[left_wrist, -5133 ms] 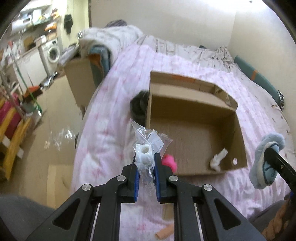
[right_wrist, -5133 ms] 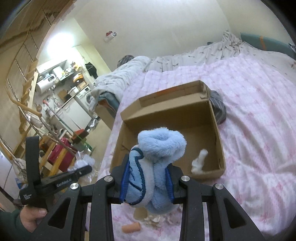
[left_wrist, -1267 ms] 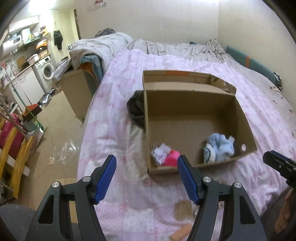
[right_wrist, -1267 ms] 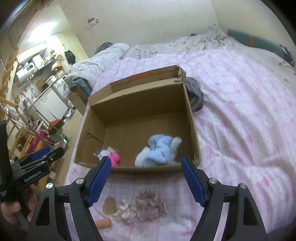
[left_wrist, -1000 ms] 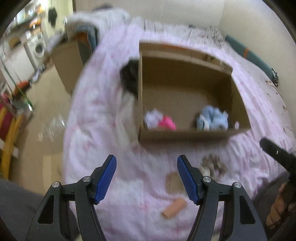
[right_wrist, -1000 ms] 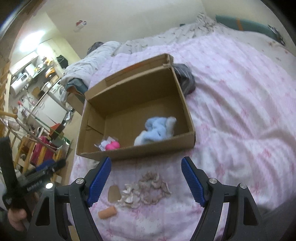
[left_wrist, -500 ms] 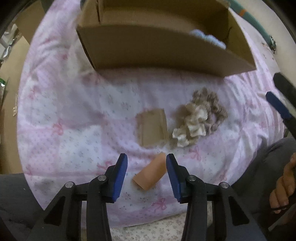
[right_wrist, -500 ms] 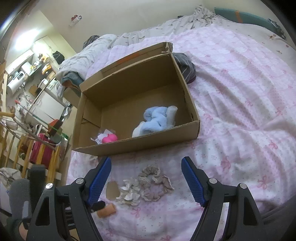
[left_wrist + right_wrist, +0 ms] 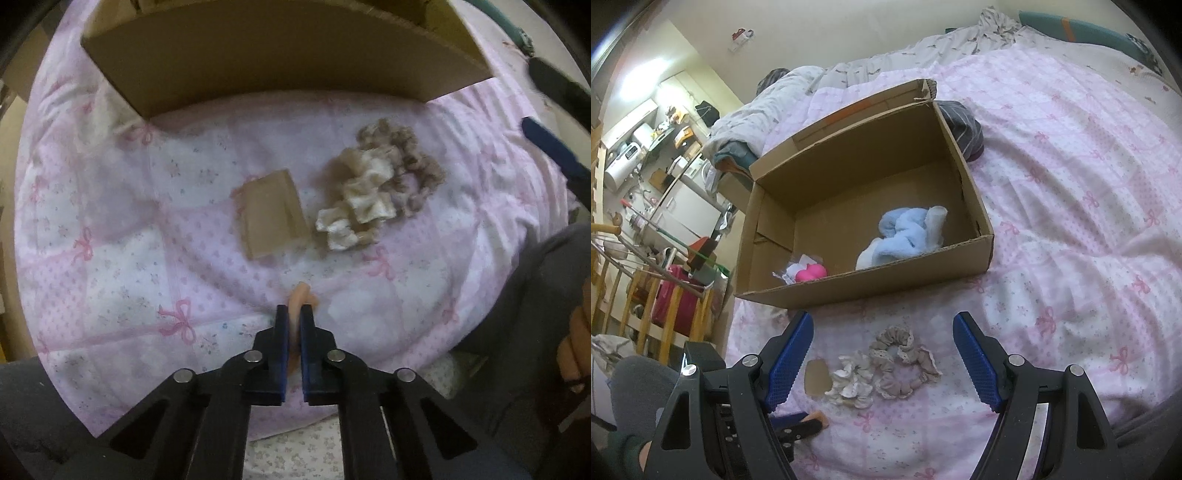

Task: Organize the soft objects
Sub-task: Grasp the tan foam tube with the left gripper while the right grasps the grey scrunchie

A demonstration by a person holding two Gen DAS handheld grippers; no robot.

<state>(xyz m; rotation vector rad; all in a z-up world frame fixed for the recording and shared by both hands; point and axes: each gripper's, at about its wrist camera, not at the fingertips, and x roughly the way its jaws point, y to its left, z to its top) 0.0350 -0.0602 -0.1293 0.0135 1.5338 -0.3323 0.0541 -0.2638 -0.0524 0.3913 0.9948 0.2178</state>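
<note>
My left gripper point(image 9: 294, 314) is shut on a small peach-coloured soft roll point(image 9: 300, 295) that rests on the pink bedspread point(image 9: 110, 229); its tip also shows in the right wrist view point(image 9: 817, 417). Beyond it lie a tan flat piece point(image 9: 271, 212) and a pile of beige and cream scrunchies point(image 9: 376, 184). My right gripper point(image 9: 882, 358) is open and empty, held above the scrunchies point(image 9: 886, 365). The cardboard box point(image 9: 871, 284) holds a light blue fluffy sock point(image 9: 905, 236) and a pink item in a clear bag point(image 9: 807, 273).
A dark striped cloth point(image 9: 964, 129) lies behind the box's right side. The bed's left edge drops to a floor with wooden racks and a red case point(image 9: 668, 295). A person's grey-clad leg point(image 9: 535, 314) is at the right of the left wrist view.
My left gripper has dropped to the bedspread and closed on the peach roll, after both grippers released the bagged item and the blue sock into the box. The right gripper stays open over the scrunchies.
</note>
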